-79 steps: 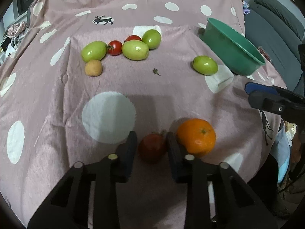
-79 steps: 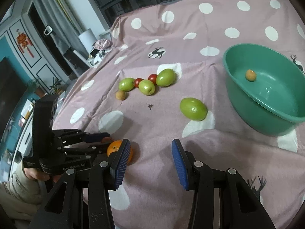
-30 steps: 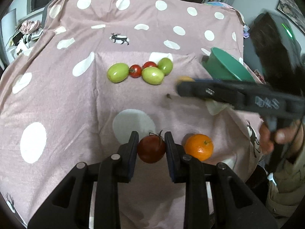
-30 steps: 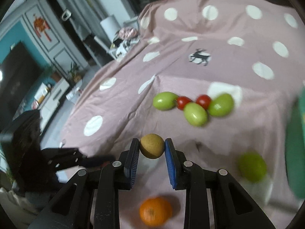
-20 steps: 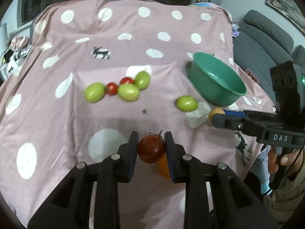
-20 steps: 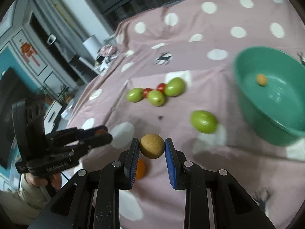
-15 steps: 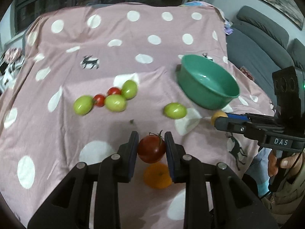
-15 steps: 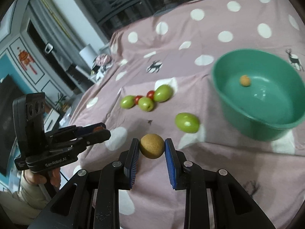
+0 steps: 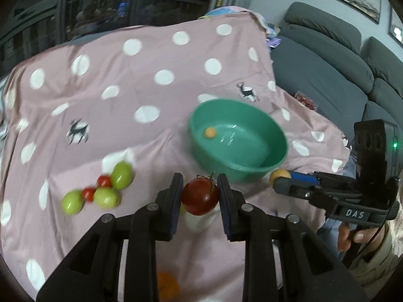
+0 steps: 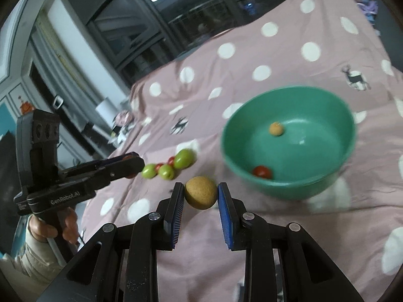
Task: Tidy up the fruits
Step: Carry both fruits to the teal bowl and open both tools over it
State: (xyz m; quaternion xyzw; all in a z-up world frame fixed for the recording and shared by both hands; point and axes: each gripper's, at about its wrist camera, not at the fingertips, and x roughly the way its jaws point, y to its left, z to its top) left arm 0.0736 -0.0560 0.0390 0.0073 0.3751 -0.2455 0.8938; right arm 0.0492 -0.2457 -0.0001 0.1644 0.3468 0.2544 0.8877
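Left wrist view: your left gripper [image 9: 200, 196] has its jaws closed on a dark red tomato [image 9: 200, 196], the black pads pressing it from both sides while it hangs clear of the pink polka-dot cloth [image 9: 151, 58]. Beyond the tomato sits the green bowl [image 9: 274, 168], with a small orange-yellow fruit [image 9: 209, 132] resting on its floor. To the left on the cloth lies a cluster of three green fruits [image 9: 105, 198] and two small red tomatoes [image 9: 104, 181], touching one another. An orange [image 9: 167, 287] shows blurred at the bottom edge, between the gripper's arms. At the right, your right gripper [image 9: 278, 178] comes in from the side, just beside the bowl's rim, a tan fruit at its tip.

Right wrist view: your right gripper [image 10: 200, 193] clamps a round tan fruit [image 10: 200, 192] between its blue pads, above the cloth and just short of the bowl [image 10: 289, 186]. Inside the bowl lie the small orange-yellow fruit [image 10: 276, 128] and a small red tomato [image 10: 262, 171], well apart. Your left hand [image 10: 54, 229] holds its gripper at the left.
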